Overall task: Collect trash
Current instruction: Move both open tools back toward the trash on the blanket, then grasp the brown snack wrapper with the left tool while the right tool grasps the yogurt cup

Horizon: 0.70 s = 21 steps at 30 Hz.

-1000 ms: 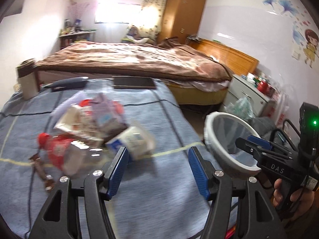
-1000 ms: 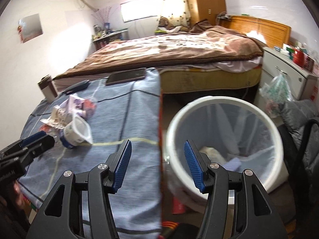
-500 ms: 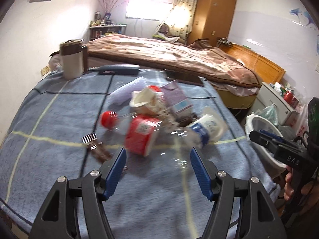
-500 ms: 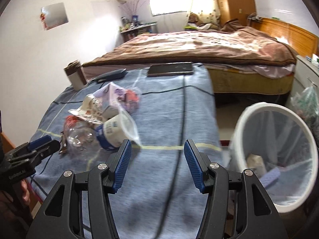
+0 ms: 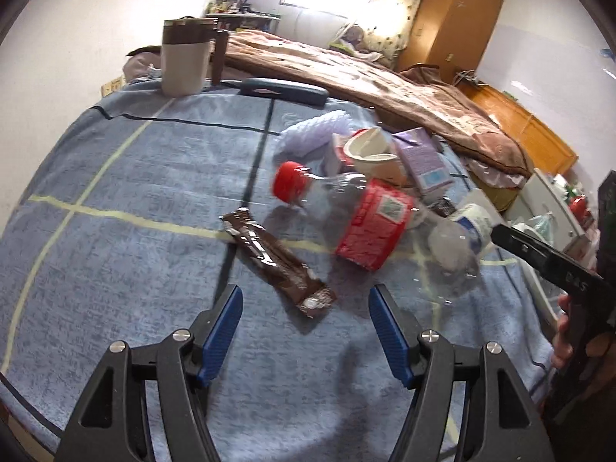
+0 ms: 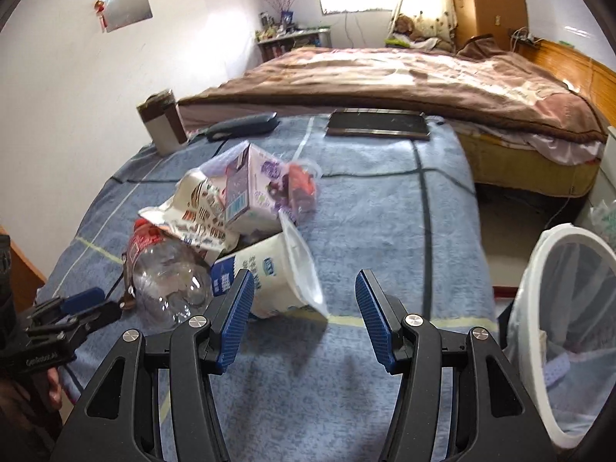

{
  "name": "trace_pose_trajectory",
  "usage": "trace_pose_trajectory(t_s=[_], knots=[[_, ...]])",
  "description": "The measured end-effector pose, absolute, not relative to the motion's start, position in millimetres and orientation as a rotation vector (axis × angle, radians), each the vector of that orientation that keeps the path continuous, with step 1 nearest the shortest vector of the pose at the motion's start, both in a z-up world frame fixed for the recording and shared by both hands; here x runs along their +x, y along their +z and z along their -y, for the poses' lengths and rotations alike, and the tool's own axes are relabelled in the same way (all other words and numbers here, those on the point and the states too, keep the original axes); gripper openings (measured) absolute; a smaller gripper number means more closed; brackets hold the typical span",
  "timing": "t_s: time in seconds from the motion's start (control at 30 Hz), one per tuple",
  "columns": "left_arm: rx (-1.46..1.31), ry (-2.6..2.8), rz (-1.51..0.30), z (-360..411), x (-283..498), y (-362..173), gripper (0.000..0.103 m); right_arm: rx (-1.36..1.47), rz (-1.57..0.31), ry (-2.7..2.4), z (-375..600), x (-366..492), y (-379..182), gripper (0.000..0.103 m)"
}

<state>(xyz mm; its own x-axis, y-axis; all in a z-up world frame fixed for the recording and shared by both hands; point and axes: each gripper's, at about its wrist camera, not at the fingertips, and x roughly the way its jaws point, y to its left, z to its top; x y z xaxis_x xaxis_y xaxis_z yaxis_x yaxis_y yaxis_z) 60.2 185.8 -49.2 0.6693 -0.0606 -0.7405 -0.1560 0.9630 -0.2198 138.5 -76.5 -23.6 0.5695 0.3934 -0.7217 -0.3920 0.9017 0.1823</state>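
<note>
Trash lies heaped on our blue blanket [image 5: 127, 208]: one brown snack wrapper [image 5: 275, 260], one clear bottle [image 5: 354, 215] with a red cap and label, one white yogurt cup [image 6: 275, 275], one purple carton [image 6: 252, 184], one paper cup [image 5: 371, 152] and some crumpled packaging. Our left gripper [image 5: 304, 331] hovers above the wrapper; its jaws, which have just been widening, stand wide with nothing pressed between them. Our right gripper [image 6: 304, 315] hovers by the yogurt cup, jaws wide and empty. We judge this the approach step: next, lower, close on one piece, and carry it to the single white mesh bin [image 6: 569, 238] beside the bed.
</note>
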Motion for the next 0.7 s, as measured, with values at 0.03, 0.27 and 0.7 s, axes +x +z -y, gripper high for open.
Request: trace_pose_trajectory(t_s=[0.03, 0.27, 0.7], knots=[[-0.27, 0.057, -0.844, -186.7, 61.7, -50.8, 0.07, 0.012, -0.857, 0.482, 75.9, 137.3, -24.9, 0.057], [-0.254, 0.079, -0.879, -187.9, 73.9, -60.1, 0.07, 0.002, -0.88, 0.566, 63.9, 121.4, -27.3, 0.057], [-0.235, 0.136, -0.885, -197.1, 82.3, -60.6, 0.07, -0.04, -0.792, 0.512, 76.5, 124.3, -11.7, 0.057]])
